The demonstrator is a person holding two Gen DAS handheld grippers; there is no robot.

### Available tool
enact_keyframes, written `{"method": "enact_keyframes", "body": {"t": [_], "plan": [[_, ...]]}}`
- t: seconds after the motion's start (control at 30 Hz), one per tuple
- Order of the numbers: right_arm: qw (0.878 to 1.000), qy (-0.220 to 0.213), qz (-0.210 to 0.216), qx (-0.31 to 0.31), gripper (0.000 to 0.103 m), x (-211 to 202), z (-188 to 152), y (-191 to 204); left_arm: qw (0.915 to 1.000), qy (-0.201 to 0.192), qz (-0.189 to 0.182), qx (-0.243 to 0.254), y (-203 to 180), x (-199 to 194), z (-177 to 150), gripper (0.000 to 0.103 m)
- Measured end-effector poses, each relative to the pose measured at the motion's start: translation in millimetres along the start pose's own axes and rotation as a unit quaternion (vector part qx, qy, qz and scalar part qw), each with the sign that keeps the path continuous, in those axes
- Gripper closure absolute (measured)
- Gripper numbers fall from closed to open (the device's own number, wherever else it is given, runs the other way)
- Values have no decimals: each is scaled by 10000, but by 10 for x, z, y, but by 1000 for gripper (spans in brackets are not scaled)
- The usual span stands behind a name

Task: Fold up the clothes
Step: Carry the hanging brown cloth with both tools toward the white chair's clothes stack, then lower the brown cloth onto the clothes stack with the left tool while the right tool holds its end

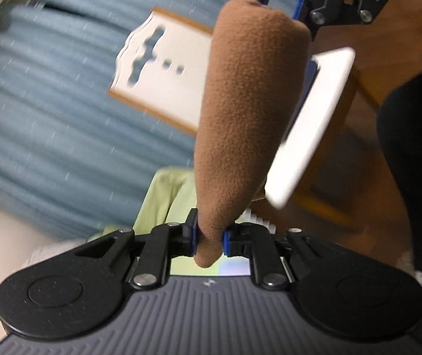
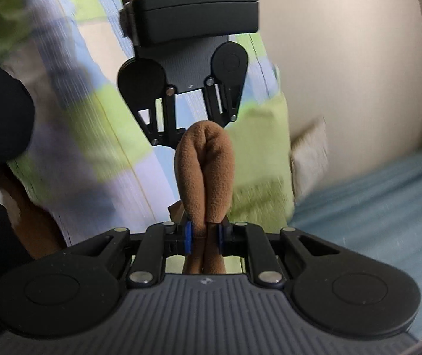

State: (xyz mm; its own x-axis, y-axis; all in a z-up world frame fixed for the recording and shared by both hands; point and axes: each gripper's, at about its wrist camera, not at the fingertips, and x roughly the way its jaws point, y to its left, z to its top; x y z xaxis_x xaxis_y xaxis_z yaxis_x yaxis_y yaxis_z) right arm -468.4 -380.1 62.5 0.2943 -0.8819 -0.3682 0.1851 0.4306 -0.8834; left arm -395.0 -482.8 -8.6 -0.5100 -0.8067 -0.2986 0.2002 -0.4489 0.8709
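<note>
A brown fleece garment (image 1: 240, 112) hangs stretched in the air between my two grippers. My left gripper (image 1: 209, 241) is shut on one end of it, the cloth pinched between its blue pads. The far end runs up to my right gripper (image 1: 281, 9) at the top of the left wrist view. In the right wrist view my right gripper (image 2: 204, 235) is shut on the doubled-over brown fleece (image 2: 205, 171). The left gripper (image 2: 191, 134) faces it from above, holding the other end. A hand shows behind that gripper.
A blue ribbed bedspread (image 1: 48, 118) fills the left. A white chair back with cut-outs (image 1: 163, 68) and a white seat edge (image 1: 314, 124) stand on a wooden floor (image 1: 388, 29). A green, blue and white checked cloth (image 2: 92, 118) lies below. A person's dark clothing (image 1: 418, 162) is at right.
</note>
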Motion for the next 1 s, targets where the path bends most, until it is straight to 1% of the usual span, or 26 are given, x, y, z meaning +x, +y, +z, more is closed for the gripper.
{"method": "enact_keyframes", "body": {"t": [0.07,0.17,0.27,0.33,0.4,0.5,0.57,0.63,0.73,0.83,0.87,0.93,0.97,1.0], "plan": [[9996,250,-78,43,91,-13,-135,-48,9998,-156,-63,73,46,149,95,85],[9973,680,-247,159,91,26,-465,-194,9982,-523,-190,225,163,537,328,85],[9942,969,-372,274,91,87,-718,-340,9958,-815,-284,317,364,963,499,85],[9903,1239,-492,398,91,192,-992,-513,9934,-1019,-336,393,501,1363,698,85],[9881,1363,-555,437,91,254,-1136,-596,9922,-1122,-357,409,530,1590,846,85],[9822,1676,-670,522,91,438,-1497,-787,9898,-1281,-439,448,609,2035,1046,85],[9791,1830,-680,567,91,584,-1660,-853,9887,-1325,-521,465,656,2308,1164,85],[9747,2032,-692,616,91,768,-1873,-941,9868,-1414,-591,532,735,2696,1267,85],[9652,2369,-748,819,91,1064,-2135,-1098,9845,-1503,-679,596,778,3128,1311,84],[9550,2670,-768,1042,91,1441,-2331,-1158,9838,-1483,-794,620,821,3588,1391,84],[9516,2759,-775,1112,91,1542,-2395,-1175,9839,-1474,-806,615,824,3646,1402,84],[9443,2935,-791,1257,91,1739,-2529,-1213,9846,-1385,-902,576,820,3882,1425,79],[9402,3036,-792,1329,91,1839,-2596,-1219,9849,-1337,-943,566,816,4000,1434,78],[9364,3118,-788,1406,91,1930,-2659,-1218,9856,-1263,-907,660,785,4109,1423,77]]}}
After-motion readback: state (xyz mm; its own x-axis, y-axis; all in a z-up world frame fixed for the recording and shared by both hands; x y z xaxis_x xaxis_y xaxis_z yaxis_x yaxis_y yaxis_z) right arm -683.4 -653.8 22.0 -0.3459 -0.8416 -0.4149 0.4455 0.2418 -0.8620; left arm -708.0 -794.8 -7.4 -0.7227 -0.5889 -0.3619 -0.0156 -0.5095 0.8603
